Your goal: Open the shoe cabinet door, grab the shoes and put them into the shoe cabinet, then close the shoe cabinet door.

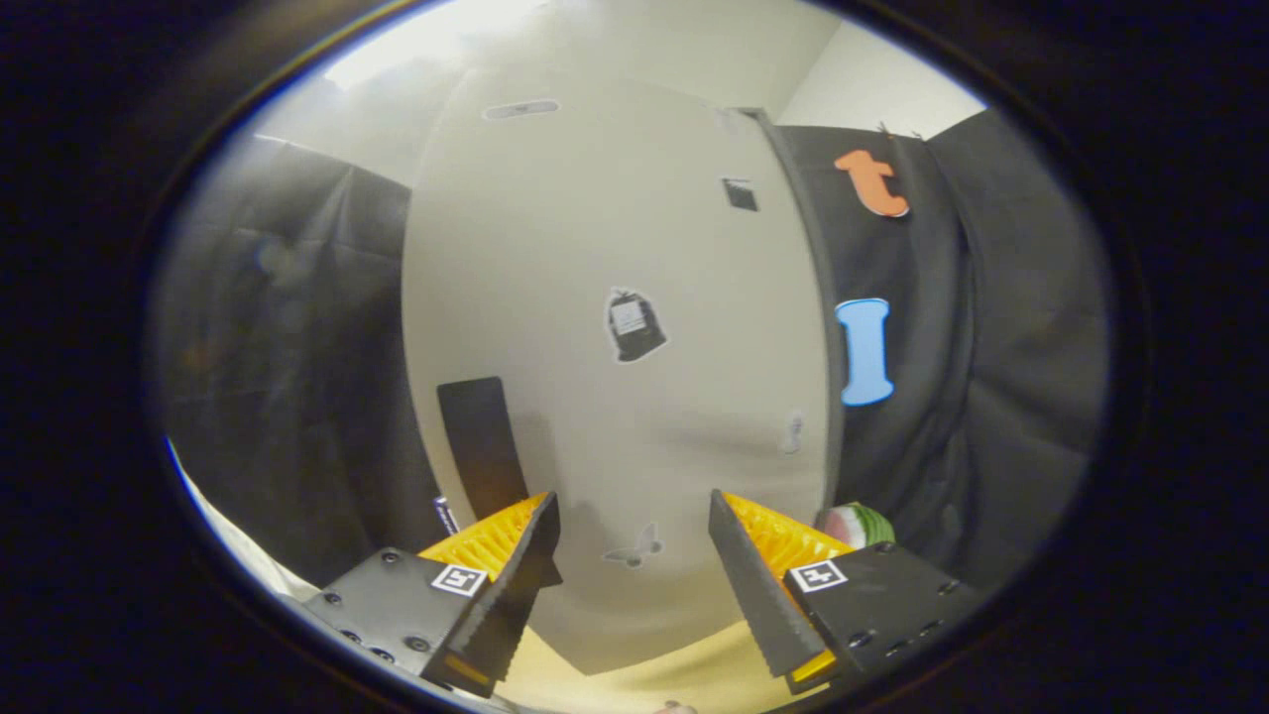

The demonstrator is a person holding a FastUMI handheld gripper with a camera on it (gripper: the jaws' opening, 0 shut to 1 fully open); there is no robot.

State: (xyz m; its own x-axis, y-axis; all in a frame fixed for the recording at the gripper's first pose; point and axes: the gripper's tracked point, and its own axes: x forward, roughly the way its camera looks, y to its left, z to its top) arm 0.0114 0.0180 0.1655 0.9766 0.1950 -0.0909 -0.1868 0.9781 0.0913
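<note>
Black cloth walls flank the pale shoe cabinet door [615, 347], closed and dotted with stickers (one bottle-shaped, mid-panel). The gripper [634, 555] faces it, fingers spread with nothing between them, a dark handle [483, 446] just beyond the left finger.

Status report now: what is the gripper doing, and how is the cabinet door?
Gripper open, holding nothing. Shoe cabinet door shut, just ahead of fingers. Dark handle beyond the left finger, untouched. Nothing between fingers and door.
</note>
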